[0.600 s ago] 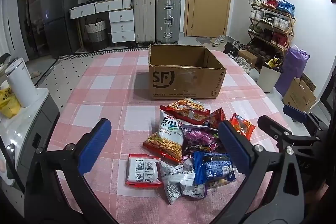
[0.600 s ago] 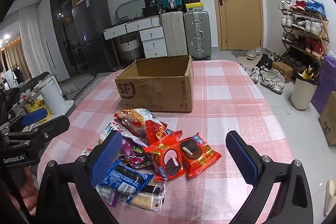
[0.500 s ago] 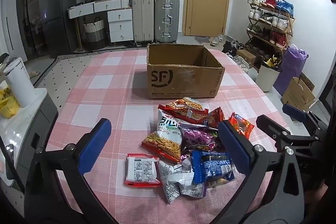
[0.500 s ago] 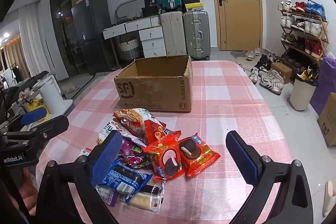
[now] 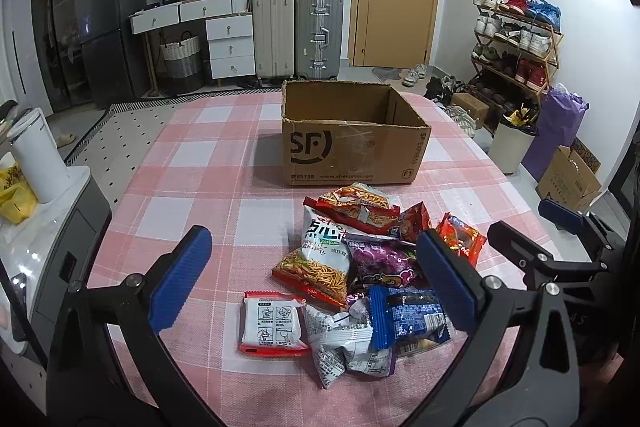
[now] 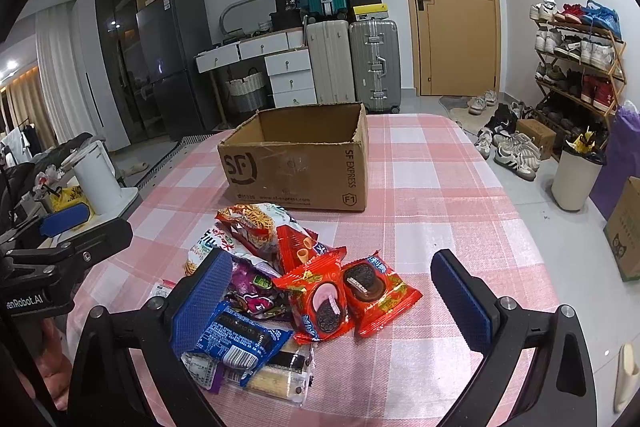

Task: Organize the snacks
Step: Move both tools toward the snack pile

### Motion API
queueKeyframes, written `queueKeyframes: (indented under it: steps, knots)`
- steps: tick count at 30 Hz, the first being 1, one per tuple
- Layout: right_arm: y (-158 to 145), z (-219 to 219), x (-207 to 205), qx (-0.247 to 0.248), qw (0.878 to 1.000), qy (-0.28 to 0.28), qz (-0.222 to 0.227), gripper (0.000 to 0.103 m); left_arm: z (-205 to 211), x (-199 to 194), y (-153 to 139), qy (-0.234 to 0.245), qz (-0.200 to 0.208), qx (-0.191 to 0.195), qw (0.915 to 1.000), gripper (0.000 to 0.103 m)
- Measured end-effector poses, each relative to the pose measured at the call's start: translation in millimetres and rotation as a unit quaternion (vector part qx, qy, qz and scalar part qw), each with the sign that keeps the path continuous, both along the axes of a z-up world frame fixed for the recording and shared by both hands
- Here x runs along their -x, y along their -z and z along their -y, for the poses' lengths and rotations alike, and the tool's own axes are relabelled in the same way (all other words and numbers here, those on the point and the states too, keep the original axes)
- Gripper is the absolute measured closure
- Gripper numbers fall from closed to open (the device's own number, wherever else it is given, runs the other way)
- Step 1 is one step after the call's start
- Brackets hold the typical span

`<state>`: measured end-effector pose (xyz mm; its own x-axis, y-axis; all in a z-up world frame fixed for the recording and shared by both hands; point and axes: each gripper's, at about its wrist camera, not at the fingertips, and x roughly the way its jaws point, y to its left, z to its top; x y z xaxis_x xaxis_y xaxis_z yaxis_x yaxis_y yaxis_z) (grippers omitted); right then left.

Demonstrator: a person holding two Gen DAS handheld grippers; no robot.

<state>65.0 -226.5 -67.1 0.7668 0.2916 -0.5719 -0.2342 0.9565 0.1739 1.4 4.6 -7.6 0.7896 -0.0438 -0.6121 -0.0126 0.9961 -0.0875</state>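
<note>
A pink-checked table (image 5: 192,163) carries an open cardboard box (image 5: 352,155) and, near it, a snack pile (image 5: 352,275).

A cardboard box (image 5: 352,147) stands on the table (image 5: 208,163); a heap of snack packets (image 5: 360,267) lies in front of it, apart from it; 2 cookie packets (image 6: 352,299) lie side by side at the heap's right edge; suitcases (image 5: 298,31) stand behind the table.

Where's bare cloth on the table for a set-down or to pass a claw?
Free: the checked tablecloth left of the cardboard box and snack pile, and the cloth right of the two red cookie packs, out to the table edge. Crowded: the narrow strip between box and pile. Both the left claw and right claw are open and empty.
</note>
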Motion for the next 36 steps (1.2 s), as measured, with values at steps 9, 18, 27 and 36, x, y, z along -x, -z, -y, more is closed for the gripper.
queueKeyframes:
  steps: [9,18,27,36]
  knots:
    - [0.2,-1.1,-0.2,0.001,1.000,-0.001,-0.001,0.001,0.0,-0.4,0.3,0.000,0.005,-0.031,0.9995,0.001]
    - [2.3,-1.8,-2.5,0.000,1.000,0.001,-0.005,0.001,-2.0,-2.8,4.3,-0.004,-0.002,-0.024,0.9997,0.001]
    - [9.6,-2.4,-8.2,0.006,1.000,-0.005,-0.028,0.001,-1.7,-4.6,6.0,-0.006,-0.015,-0.037,0.9992,0.001]
    - [20.2,-6.1,-7.0,0.002,0.999,-0.025,-0.032,0.001,-0.5,-3.7,5.6,-0.010,-0.032,-0.055,0.9979,0.001]
